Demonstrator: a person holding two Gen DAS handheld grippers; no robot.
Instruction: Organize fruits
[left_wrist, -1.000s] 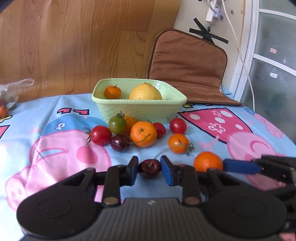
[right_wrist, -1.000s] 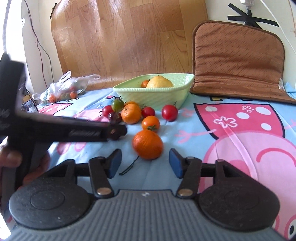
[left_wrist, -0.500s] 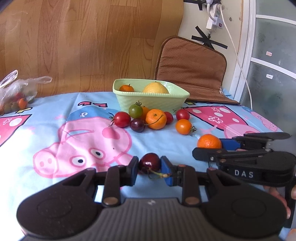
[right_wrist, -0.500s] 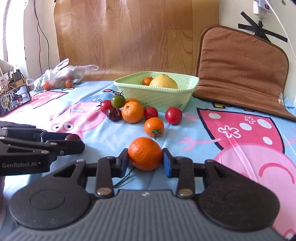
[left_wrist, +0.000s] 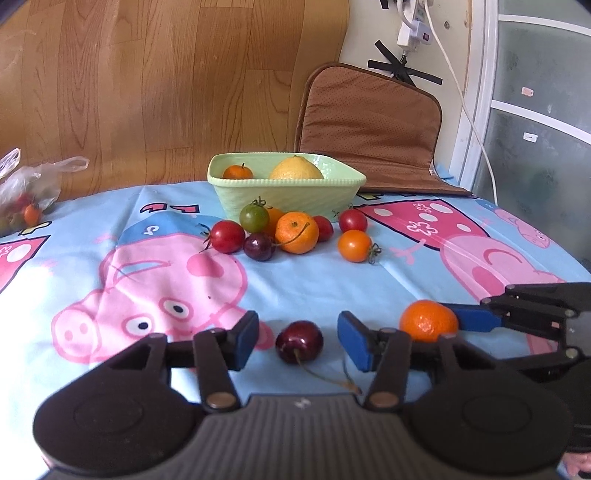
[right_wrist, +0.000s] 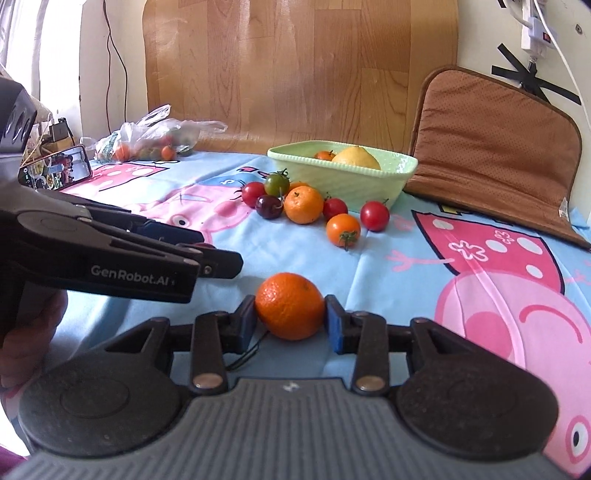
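Dark red round cherry (left_wrist: 299, 341) is lying on the blue cartoon-print tablecloth (left_wrist: 325, 280) at lower centre, between the spread, non-touching fingers of the left gripper (left_wrist: 298, 339). Right gripper (right_wrist: 290, 319) is clamping the orange mandarin (right_wrist: 290, 305). Pale green ribbed bowl (left_wrist: 286, 192) is sitting upper centre.

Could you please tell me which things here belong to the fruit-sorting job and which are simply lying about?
Part of the job:
- cherry between the left gripper jaws, which stand apart from it
- mandarin held by the right gripper
- green bowl
- loose tomatoes

Lying about:
- brown cushion
- plastic bag
- phone
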